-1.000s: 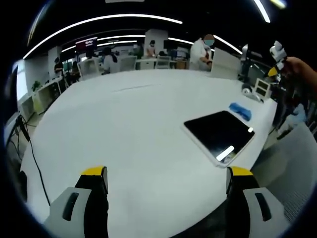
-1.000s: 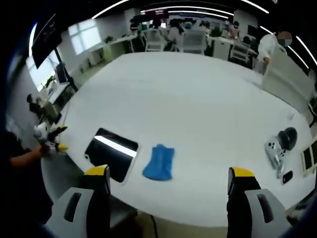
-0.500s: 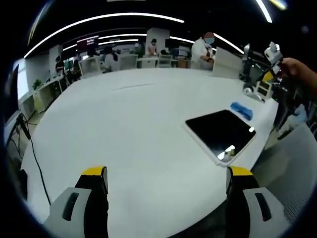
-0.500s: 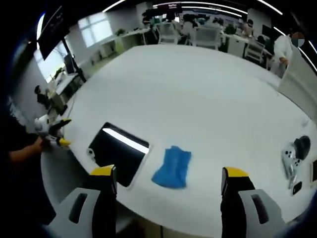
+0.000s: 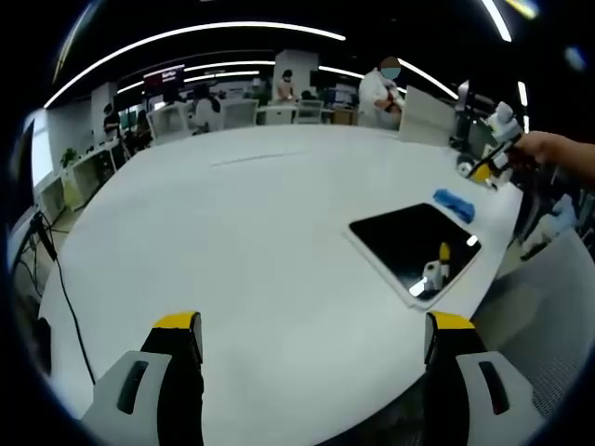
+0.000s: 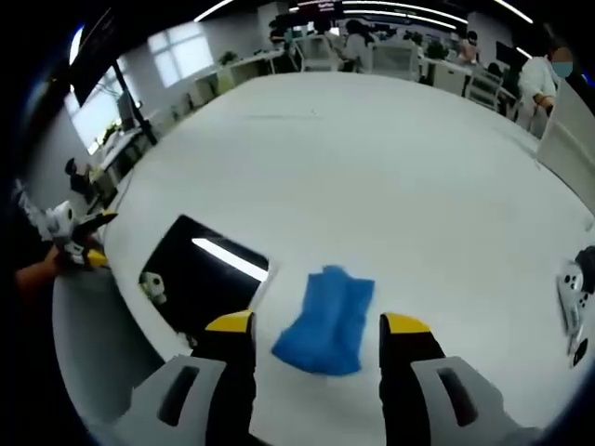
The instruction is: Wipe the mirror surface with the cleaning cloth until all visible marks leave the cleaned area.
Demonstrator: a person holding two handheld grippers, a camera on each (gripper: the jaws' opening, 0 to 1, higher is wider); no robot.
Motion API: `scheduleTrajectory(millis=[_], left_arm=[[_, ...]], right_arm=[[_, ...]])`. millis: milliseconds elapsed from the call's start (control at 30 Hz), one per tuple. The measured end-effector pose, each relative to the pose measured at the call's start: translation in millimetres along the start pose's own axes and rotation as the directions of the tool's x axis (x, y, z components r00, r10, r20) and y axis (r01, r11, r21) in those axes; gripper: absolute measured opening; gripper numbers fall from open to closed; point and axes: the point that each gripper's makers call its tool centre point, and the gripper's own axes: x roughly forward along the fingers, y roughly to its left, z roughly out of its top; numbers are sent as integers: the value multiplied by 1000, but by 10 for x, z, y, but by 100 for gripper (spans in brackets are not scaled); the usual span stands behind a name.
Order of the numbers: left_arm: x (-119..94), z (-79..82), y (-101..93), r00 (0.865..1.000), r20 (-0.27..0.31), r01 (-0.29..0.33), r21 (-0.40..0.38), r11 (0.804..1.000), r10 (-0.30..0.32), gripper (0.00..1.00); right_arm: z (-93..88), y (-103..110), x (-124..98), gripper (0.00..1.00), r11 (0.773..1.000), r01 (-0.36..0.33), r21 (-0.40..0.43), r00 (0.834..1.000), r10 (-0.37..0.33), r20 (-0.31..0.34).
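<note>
Crumpled blue cleaning cloth (image 6: 328, 321) lay on round white surface (image 6: 390, 186), just beside flat dark rectangular mirror (image 6: 198, 277). Right claw (image 6: 316, 327) hovered released, jaws either side of cloth. Left claw (image 5: 311, 325) released, holding nothing.

Grey left gripper (image 5: 311, 342), yellow-tipped black jaws.

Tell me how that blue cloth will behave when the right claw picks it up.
The blue cleaning cloth lies rumpled and flat on the white table, so it will probably be floppy and drape. It looks thin, likely light. The open right claw may slide it unless it pinches a fold.
</note>
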Motion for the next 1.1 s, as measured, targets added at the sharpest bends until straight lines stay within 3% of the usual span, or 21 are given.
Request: scheduleTrajectory(millis=[100,367,633,767,1000,1100], left_arm=[[-3,-9,2,1000,-3,-2,-4,1000,2,100],[3,-13,9,1000,-5,-4,-7,1000,4,99],[15,-25,-10,1000,-16,2,7,1000,-1,99],[17,-32,8,1000,-13,-3,-3,1000,3,99],[10,-29,19,1000,-4,-8,-9,1000,8,99],[20,-34,8,1000,-11,-4,-1,1000,4,99]], right_arm=[[-60,-66,104,40,999,40,-13,999,-40,-17],[-166,-28,298,24,999,37,-32,998,-38,-47],[-288,-57,472,16,998,62,-29,996,-64,-70],[-292,-102,488,6,994,104,-28,993,-105,-58],[-285,-61,522,2,995,95,-7,994,-96,-53],[-299,-70,514,1,981,92,170,995,-82,-62]])
